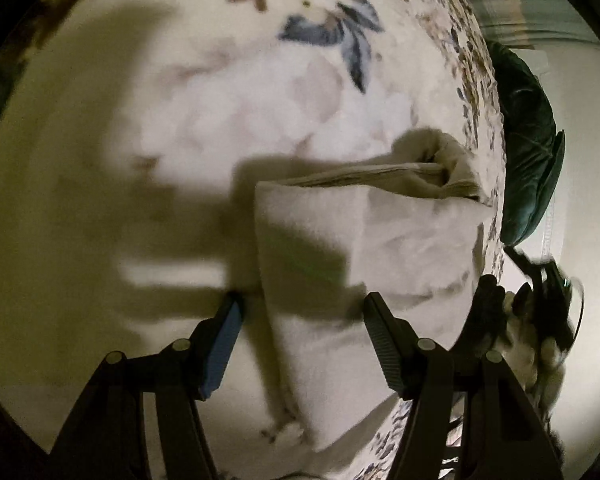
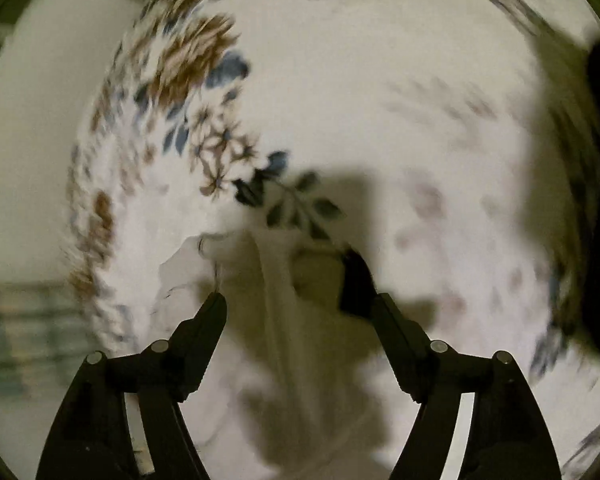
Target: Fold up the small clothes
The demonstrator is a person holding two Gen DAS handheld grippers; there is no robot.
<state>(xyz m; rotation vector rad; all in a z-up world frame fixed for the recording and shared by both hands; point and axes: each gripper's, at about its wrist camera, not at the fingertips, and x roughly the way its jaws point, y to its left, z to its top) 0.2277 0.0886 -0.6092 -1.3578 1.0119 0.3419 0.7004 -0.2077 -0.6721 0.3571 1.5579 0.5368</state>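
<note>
In the left wrist view, the left gripper (image 1: 302, 300) hangs with its jaws spread wide and nothing between them, straddling the near edge of a white folded garment (image 1: 340, 248) that lies on a floral bedspread (image 1: 228, 92). The garment's ribbed hem (image 1: 420, 172) sits at its far side, slightly bunched, and a dark green cushion (image 1: 528, 152) rests beyond the bedspread's edge. The likely trouble here is that closing at this spot could pinch only the top layer, or catch the bedspread as well, since both are pale and soft and the gripper's shadow hides the edge. The garment lies just below and ahead of the fingertips, partly between them. In the right wrist view, heavily blurred, the right gripper (image 2: 288, 300) is likewise released, its jaws apart over a fold of the white cloth (image 2: 276, 280) running up between them; whether either finger touches it cannot be told. The blur suggests quick motion, which could drag or undo the fold if a fingertip snags the loose layer.
</note>
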